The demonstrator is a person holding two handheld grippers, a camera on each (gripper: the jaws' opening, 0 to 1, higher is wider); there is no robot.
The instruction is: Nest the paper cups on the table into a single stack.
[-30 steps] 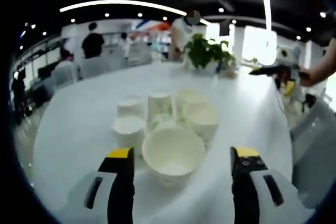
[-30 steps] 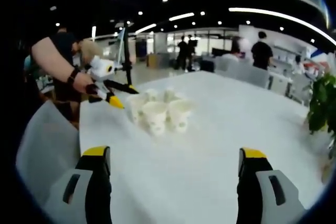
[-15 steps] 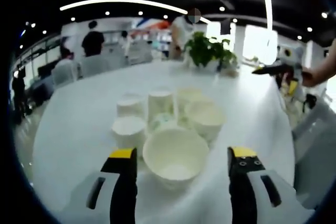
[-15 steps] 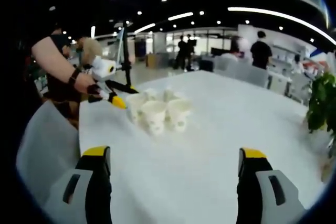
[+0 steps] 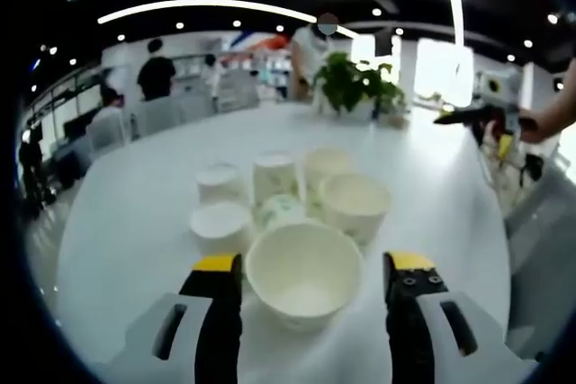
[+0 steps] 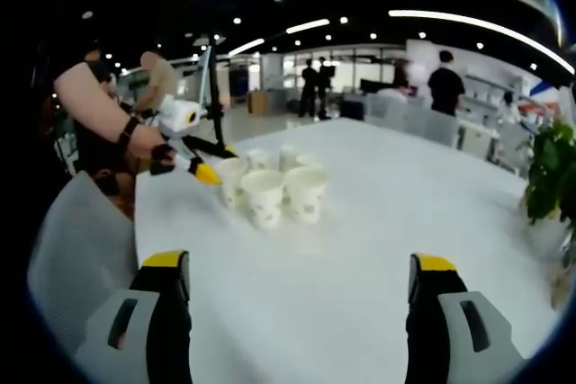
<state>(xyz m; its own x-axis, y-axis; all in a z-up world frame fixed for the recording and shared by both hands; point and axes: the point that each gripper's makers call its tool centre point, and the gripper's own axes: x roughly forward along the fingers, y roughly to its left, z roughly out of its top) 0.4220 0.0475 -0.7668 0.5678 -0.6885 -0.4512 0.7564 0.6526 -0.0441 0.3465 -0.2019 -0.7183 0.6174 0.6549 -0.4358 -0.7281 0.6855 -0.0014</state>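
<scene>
Paper cups (image 5: 288, 204) clustered mid-desk (image 5: 126, 213), white, tapered, smooth-walled; some upright, some inverted. Nearest cup (image 5: 304, 273), wide round mouth up, sits between spread left claw (image 5: 310, 272) jaws, contact unclear. Right claw (image 6: 295, 267) spread, empty, well apart from cluster. Desk glossy white, rounded edge.

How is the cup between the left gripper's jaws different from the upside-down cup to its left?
The nearest cup stands upright with its mouth open toward the camera, while the inverted cup shows its flat base on top. The nearest cup sits between the jaws of the left gripper, which are spread wide and not touching it; the inverted cup lies outside them, beyond the left jaw. Both are white paper cups on the white table.
</scene>
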